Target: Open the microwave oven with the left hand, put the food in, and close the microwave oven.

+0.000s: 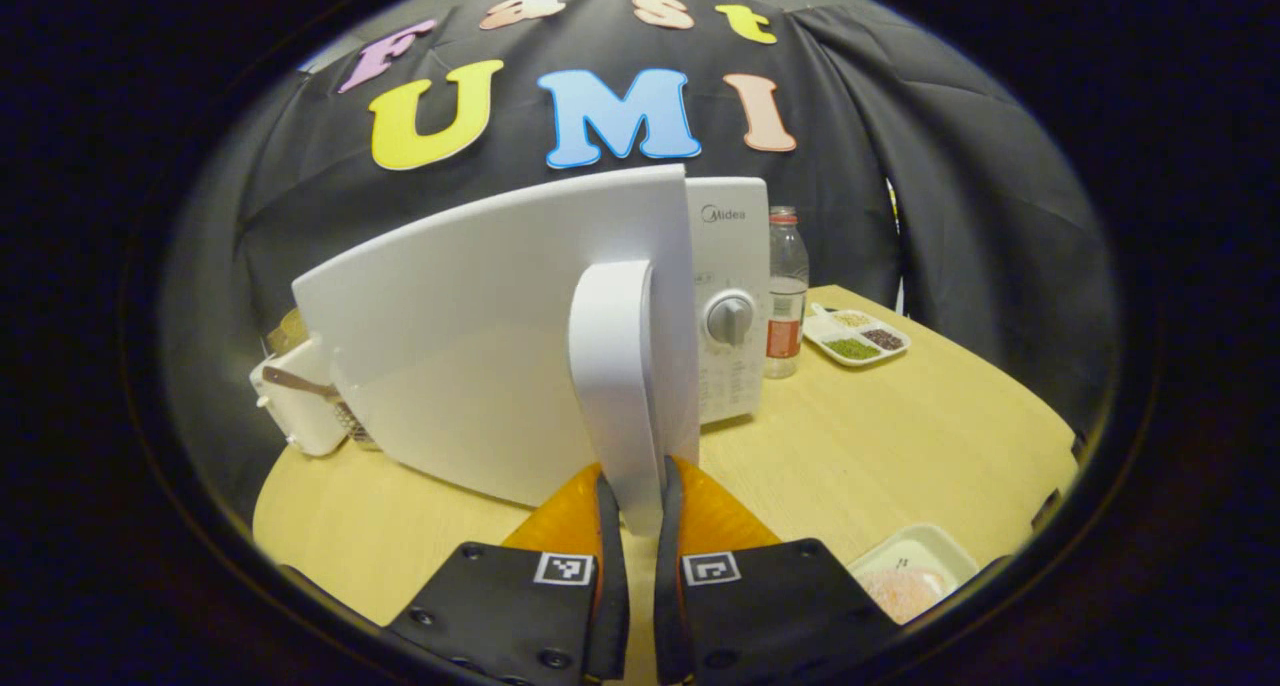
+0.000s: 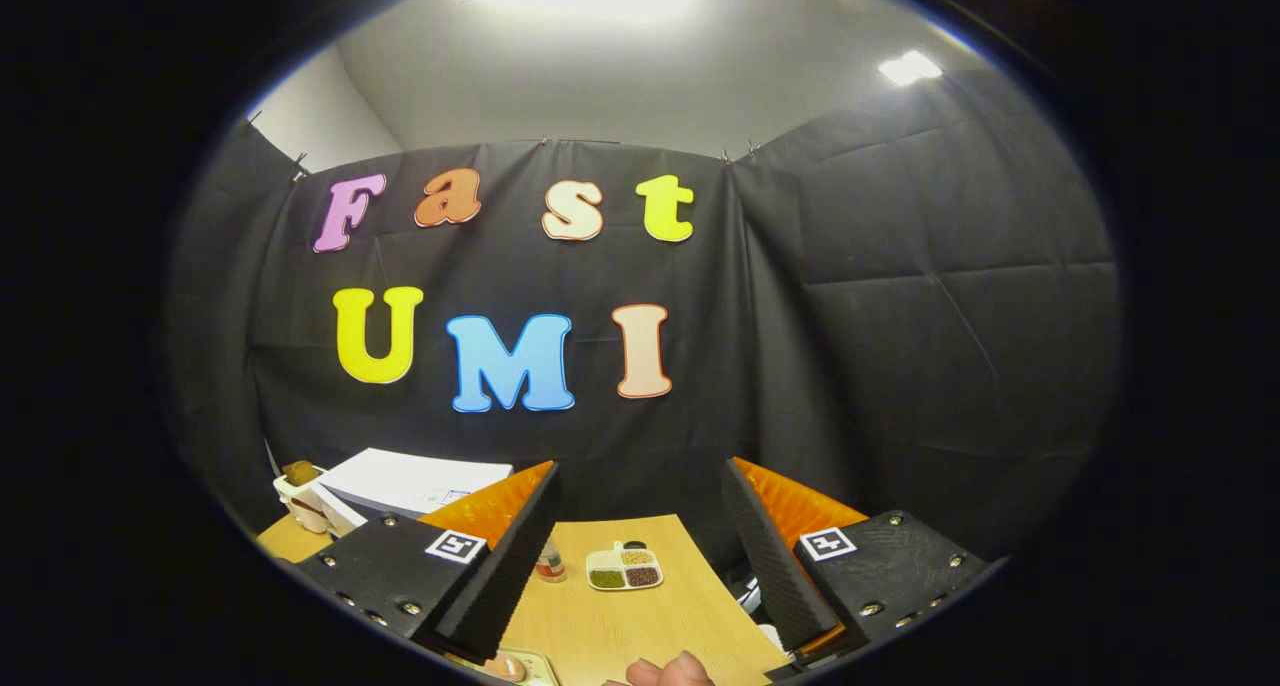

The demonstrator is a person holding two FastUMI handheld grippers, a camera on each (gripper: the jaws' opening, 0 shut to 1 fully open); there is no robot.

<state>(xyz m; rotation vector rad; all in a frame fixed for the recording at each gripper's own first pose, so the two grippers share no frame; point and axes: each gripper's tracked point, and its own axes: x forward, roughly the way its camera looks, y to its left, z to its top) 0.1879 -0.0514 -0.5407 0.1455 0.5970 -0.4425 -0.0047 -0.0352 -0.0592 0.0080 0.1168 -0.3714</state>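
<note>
Left hand-held gripper (image 1: 640, 511) clamps the door handle (image 1: 615, 366) of the white microwave oven (image 1: 730, 306); door (image 1: 470, 366) swung open, oven at bench (image 1: 900, 436) rear. Right hand-held gripper (image 2: 640, 546) raised, fingers wide, holding nothing. Food tray (image 1: 915, 571) near bench front edge.

glossy white plastic microwave door (image 1: 470, 366), pale matt wood-grain table (image 1: 860, 436), clear plastic bottle (image 1: 786, 291)

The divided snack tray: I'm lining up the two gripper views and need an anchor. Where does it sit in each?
Left gripper view: the divided snack tray lies right of centre on the table, just right of the bottle beside the microwave.
Right gripper view: it lies low at centre, between the right gripper fingers.
Shared landmark: the bottle, left of the tray in both.
</note>
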